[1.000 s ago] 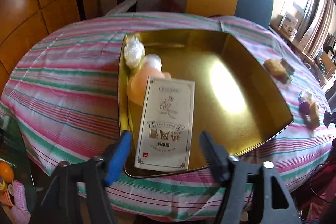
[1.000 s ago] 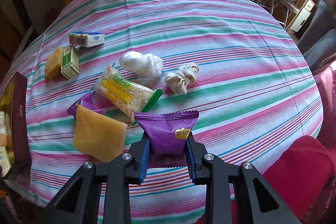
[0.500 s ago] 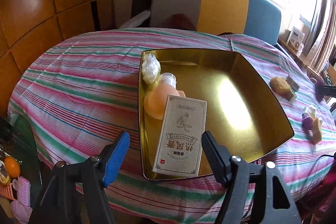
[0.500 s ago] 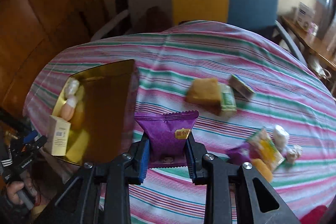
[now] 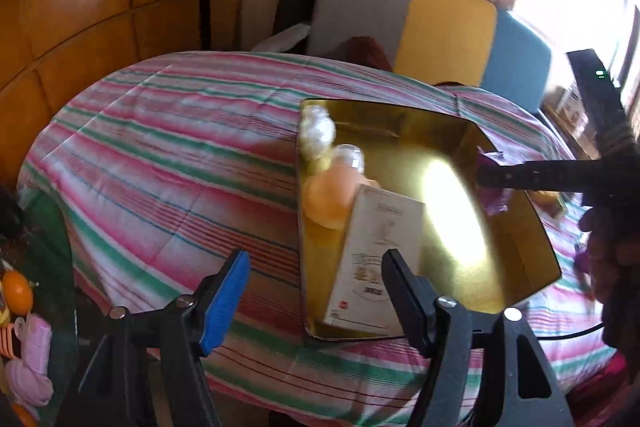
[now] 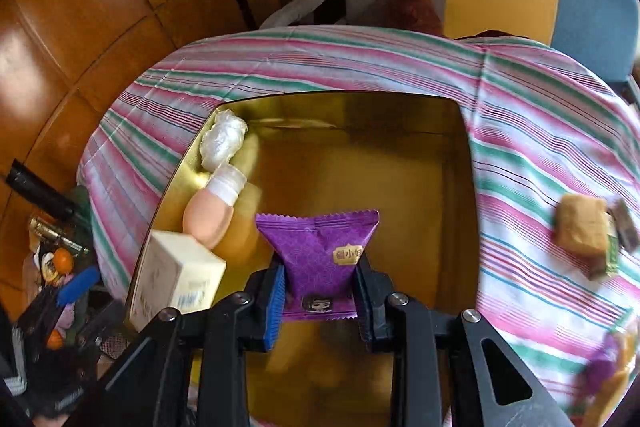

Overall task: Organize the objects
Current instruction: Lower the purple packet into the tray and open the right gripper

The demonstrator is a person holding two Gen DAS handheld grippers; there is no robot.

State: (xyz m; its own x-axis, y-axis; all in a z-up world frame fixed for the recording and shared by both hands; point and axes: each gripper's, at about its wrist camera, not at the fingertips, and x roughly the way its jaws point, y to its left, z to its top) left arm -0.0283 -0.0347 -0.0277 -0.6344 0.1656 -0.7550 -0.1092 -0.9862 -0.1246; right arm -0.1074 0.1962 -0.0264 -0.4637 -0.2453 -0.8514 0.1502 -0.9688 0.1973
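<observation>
A gold tray (image 6: 400, 155) lies on the striped tablecloth. Along its left side sit a crumpled white plastic ball (image 6: 222, 139), a peach bottle (image 6: 208, 219) with a white cap, and a cream box (image 6: 176, 275). My right gripper (image 6: 320, 291) is shut on a purple snack packet (image 6: 320, 251) and hangs over the tray's middle. In the left wrist view that gripper (image 5: 492, 175) reaches in from the right above the tray (image 5: 500, 267). My left gripper (image 5: 316, 279) hovers at the tray's front left corner near the box (image 5: 376, 247). Its jaws are closing with nothing gripped.
A tan packet (image 6: 580, 235) with small boxes beside it lies on the cloth right of the tray. More snack packets (image 6: 608, 359) lie at the bottom right. Grey, yellow and blue chairs (image 5: 440, 19) stand behind the table. Floor clutter (image 5: 20, 307) sits left; a hand (image 5: 612, 239) is at right.
My right gripper has swung with the purple packet from the cloth right of the tray to above the tray. The left gripper has drifted left, and its jaws have narrowed a little.
</observation>
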